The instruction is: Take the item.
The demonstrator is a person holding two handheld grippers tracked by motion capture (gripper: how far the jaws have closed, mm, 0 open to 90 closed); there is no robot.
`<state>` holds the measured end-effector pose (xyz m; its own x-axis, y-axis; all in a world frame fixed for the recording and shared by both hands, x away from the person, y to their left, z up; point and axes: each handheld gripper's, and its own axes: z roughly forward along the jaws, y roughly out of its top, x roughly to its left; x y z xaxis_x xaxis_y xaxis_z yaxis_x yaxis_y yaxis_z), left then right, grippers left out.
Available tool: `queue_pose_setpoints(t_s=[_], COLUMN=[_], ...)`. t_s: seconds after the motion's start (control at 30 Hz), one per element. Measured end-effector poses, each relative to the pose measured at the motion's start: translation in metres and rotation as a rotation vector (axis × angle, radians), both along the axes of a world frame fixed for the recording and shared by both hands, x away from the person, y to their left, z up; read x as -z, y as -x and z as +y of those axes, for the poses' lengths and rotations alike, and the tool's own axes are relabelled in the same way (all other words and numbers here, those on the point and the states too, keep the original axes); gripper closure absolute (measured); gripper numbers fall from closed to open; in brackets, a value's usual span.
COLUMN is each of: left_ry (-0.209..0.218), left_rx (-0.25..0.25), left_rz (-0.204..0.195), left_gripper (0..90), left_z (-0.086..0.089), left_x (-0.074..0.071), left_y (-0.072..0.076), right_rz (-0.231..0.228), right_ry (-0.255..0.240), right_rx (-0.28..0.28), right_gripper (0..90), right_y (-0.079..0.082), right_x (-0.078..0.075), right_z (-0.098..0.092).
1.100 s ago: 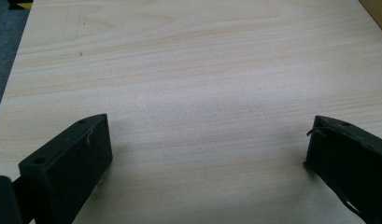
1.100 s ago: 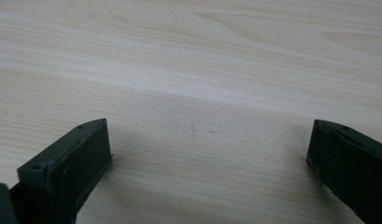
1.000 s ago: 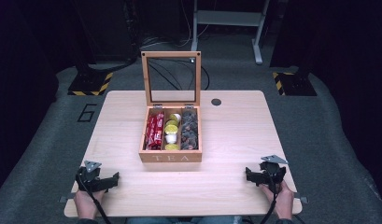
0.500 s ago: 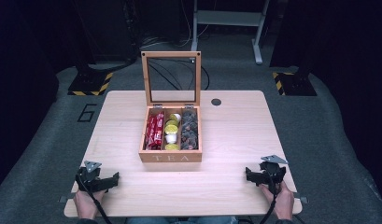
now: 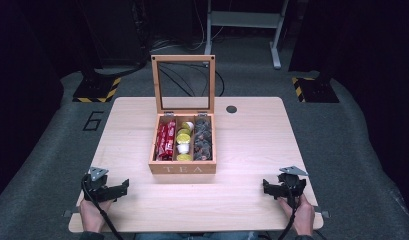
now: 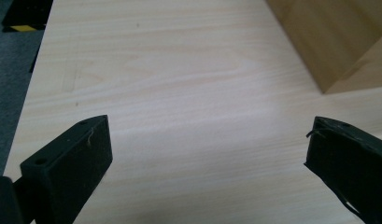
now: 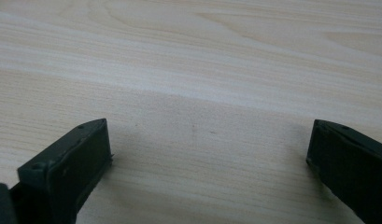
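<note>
Table (image 5: 252, 140): a pale wooden top; both grippers sit at its near edge, one at each near corner, with bare wood between and ahead of them.

Tea box (image 5: 182, 169): a wooden box marked TEA, mid-table, ahead of both grippers and between them. From the left gripper it lies forward and to the right; from the right gripper, forward and to the left. Its near corner shows at the upper right of the left gripper view (image 6: 338, 46).

Lid (image 5: 183, 84): a glass pane in a wooden frame, standing upright at the box's far side, beyond the contents as seen from either gripper.

Compartments: three lanes whose long axis runs away from the person. Red packets (image 5: 166, 140) fill the lane on the left gripper's side, yellow and white capsules (image 5: 183, 138) the middle one, dark capsules (image 5: 202, 140) the lane on the right gripper's side.

Left gripper (image 5: 123, 187): resting at the near edge, jaws spread wide with only bare table between them, grasping nothing.

Right gripper (image 5: 267, 186): likewise low at the near edge, jaws wide apart and empty over bare wood.

Nearer hand: my reading is that the left gripper is slightly closer to the box, though the margin is small; each gripper is best placed for the outer lane on its own side.

Small round hole (image 5: 231, 109): in the tabletop, beyond the box, on the right gripper's side.
</note>
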<state>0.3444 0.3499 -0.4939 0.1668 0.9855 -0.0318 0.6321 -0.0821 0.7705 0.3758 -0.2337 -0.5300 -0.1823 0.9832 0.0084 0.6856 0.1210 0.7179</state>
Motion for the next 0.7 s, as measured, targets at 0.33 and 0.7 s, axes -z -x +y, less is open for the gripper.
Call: queue_pose_setpoints(t_s=[0.33,0.7], left_ry=[0.025,0.036], left_rx=[0.056,0.127], left_rz=[-0.02,-0.036], left_gripper=[1.3,3.1], left_z=[-0.016,-0.039], left_x=[-0.028,-0.056], left_y=[-0.014,-0.037], right_rz=[0.0,-0.001], right_ry=[0.0,0.002], right_rx=[0.0,0.002], right_gripper=[0.0,0.0], right_y=[0.0,0.0], right_x=[0.0,0.0], right_z=[0.0,0.0])
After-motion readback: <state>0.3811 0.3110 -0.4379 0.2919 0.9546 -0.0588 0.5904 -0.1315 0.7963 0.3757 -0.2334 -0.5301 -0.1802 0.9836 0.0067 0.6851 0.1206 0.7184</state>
